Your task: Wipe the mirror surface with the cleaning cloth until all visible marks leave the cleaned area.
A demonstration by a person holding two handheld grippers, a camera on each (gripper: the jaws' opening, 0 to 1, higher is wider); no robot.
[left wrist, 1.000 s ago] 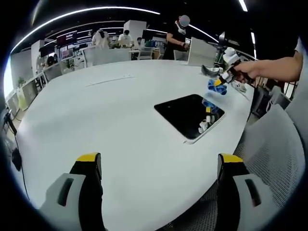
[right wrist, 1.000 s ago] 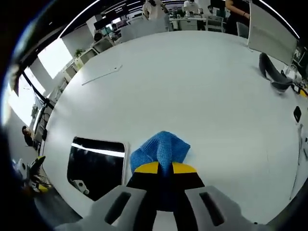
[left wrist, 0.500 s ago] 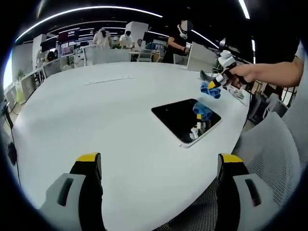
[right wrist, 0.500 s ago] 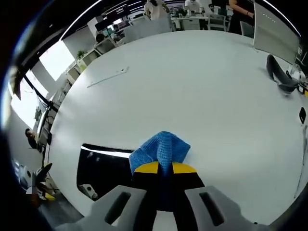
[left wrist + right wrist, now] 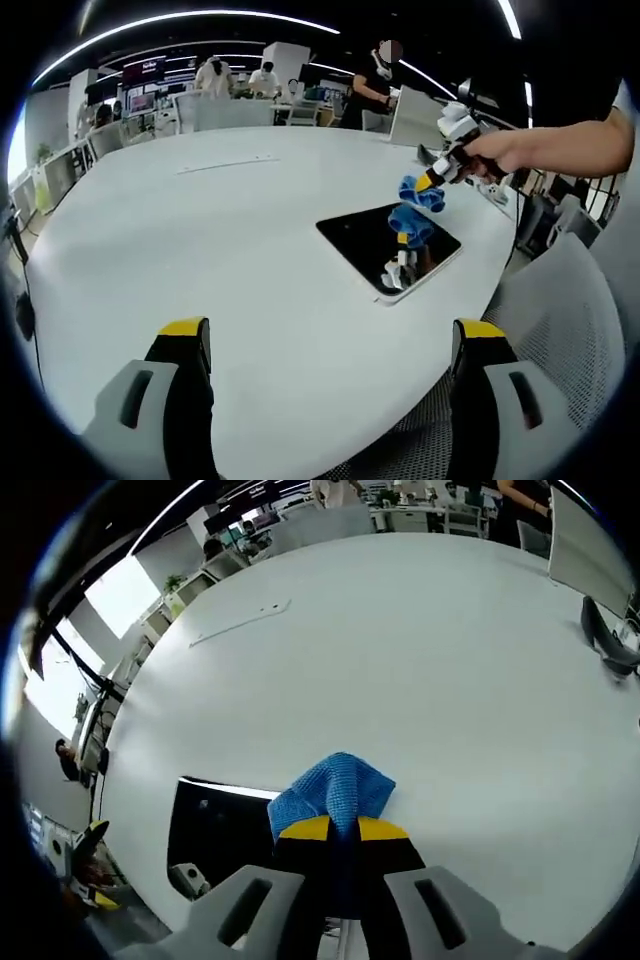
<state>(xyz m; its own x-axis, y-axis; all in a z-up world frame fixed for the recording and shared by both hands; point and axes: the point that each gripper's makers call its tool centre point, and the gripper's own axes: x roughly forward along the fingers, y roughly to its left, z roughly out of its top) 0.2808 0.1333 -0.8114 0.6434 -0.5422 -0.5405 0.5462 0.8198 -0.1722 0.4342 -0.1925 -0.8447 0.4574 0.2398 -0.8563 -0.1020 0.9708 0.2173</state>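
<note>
A dark, white-framed mirror [image 5: 385, 240] lies flat on the white table, near its right edge. The right gripper [image 5: 432, 180], held by a person's hand, hangs over the mirror's far corner, shut on a blue cleaning cloth [image 5: 418, 192]; the cloth's reflection shows in the glass below it. In the right gripper view the cloth [image 5: 337, 791] bunches out of the shut yellow-tipped jaws of my right gripper [image 5: 341, 829], and the mirror [image 5: 222, 835] lies just left of it. My left gripper [image 5: 330, 335] stands open and empty over the table's near edge, well short of the mirror.
The round white table [image 5: 200, 230] spreads far and left. A thin white strip [image 5: 228, 166] lies near its far side. A dark curved object [image 5: 608, 645] rests at the table's right. A grey mesh chair [image 5: 565, 320] stands on the right. People and desks are in the background.
The right gripper with the cloth has come left and lower, now over the mirror's far corner. The left gripper has stayed open and in place.
</note>
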